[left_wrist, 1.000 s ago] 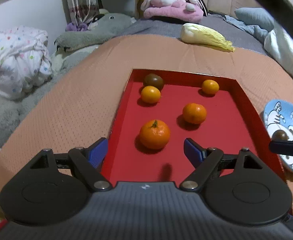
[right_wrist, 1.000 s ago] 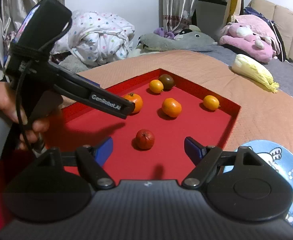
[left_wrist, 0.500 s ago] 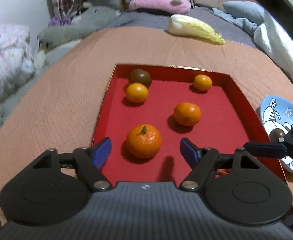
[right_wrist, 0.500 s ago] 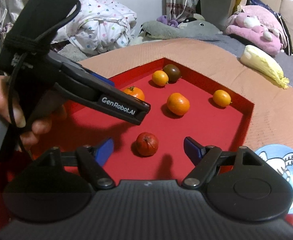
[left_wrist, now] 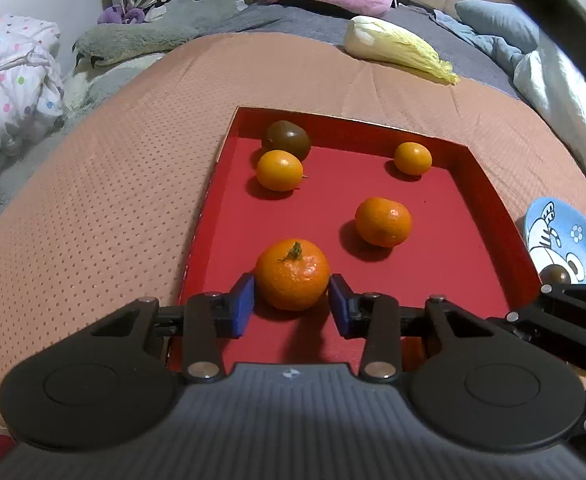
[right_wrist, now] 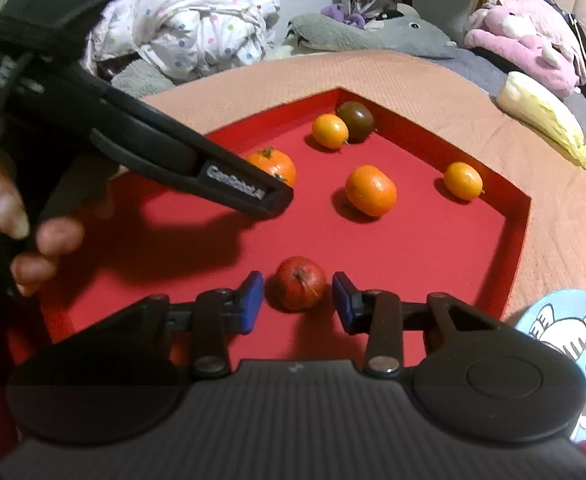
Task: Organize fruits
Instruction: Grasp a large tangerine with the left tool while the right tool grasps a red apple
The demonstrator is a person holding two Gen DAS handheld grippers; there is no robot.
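Down in the lower middle of the left wrist view, the left gripper [left_wrist: 291,304] has its blue pads on either side of a stemmed mandarin [left_wrist: 292,274]. Its jaws have just been closing, and both pads now sit against the fruit's flanks, so it looks clamped. The mandarin rests on the floor of a red tray [left_wrist: 489,184], near the tray's left wall. Up and to the right lies a second mandarin [left_wrist: 383,221]. Farther up, a small orange fruit [left_wrist: 279,170] touches a dark brown fruit [left_wrist: 287,140] in the tray's upper left corner, and another small orange fruit [left_wrist: 413,158] sits near the upper right corner. At the right edge a blue cartoon plate [left_wrist: 573,236] holds a small dark round fruit [left_wrist: 557,275] (partly hidden by black linkage). A napa cabbage [left_wrist: 397,48] lies on the bedding at upper right.

Next, the right wrist view. The right gripper [right_wrist: 297,306] brackets a small red fruit [right_wrist: 300,283] at lower centre. Its jaws have just been closing too, yet narrow gaps remain on both sides, so the pads do not press on it. The left gripper crosses from the upper left, held by a hand [right_wrist: 25,240], its tip over the stemmed mandarin. The plate peeks in at lower right, beside the tray's wall.
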